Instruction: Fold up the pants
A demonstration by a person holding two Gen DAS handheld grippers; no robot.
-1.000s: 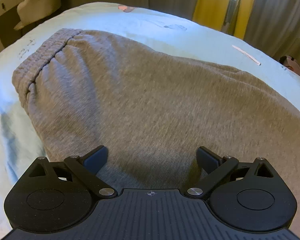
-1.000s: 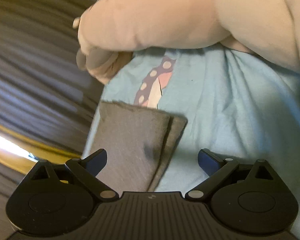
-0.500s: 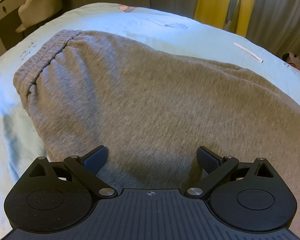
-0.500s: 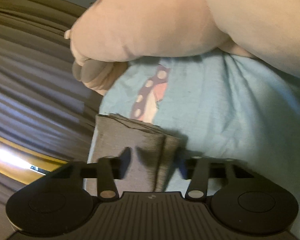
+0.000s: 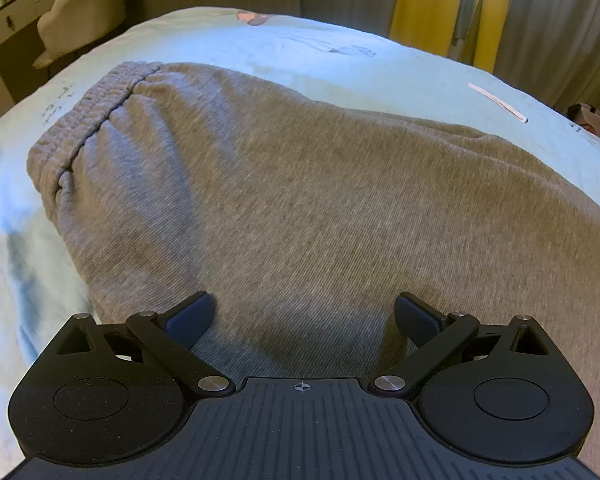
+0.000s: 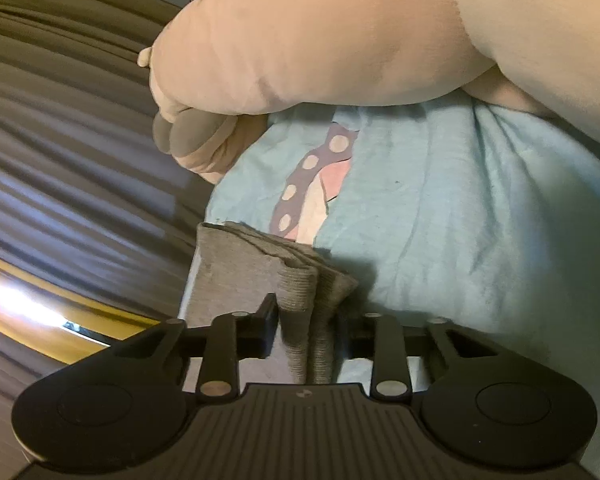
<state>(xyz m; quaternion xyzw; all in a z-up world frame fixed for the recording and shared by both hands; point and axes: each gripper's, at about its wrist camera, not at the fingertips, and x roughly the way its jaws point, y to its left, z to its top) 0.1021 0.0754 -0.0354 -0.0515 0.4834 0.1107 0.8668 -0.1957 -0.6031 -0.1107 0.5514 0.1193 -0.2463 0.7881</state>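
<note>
left gripper [image 5: 302,316]: wide open, both fingers spread way apart and holding nothing, parked right over the grey pants [image 5: 300,200]

right gripper [image 6: 309,320]: pinched down on the bunched leg cuffs [image 6: 300,280], ribbed hem folds squeezed up between the fingers and sticking out in front of them

pants: spread flat straight ahead of the left gripper and filling most of its view, elastic waistband [image 5: 88,120] off to the far left; the cuff end sits in the right gripper near the bed's edge

stuff around: big cream plush toy [image 6: 320,40] lying ahead of and above the right gripper, its rounded paw [image 6: 192,140] hanging just beyond the cuffs. It covers the far part of the bed in that view

left view only: the whole body of the pants, a thin pale strip [image 5: 496,102] on the sheet ahead-right, an upholstered chair [image 5: 80,16] and a dresser far left, yellow curtains [image 5: 428,4] straight ahead behind the bed

right view only: the gripped cuffs, the plush, a purple-and-pink spotted print [image 6: 312,180] on the sheet just past the cuffs, dark pleated curtains [image 6: 60,160] to the left

surface: light blue bedsheet [image 5: 260,52], a bit wrinkled near the plush

room: bedroom, dim warm light, bright streak low on the left of the right view
</note>
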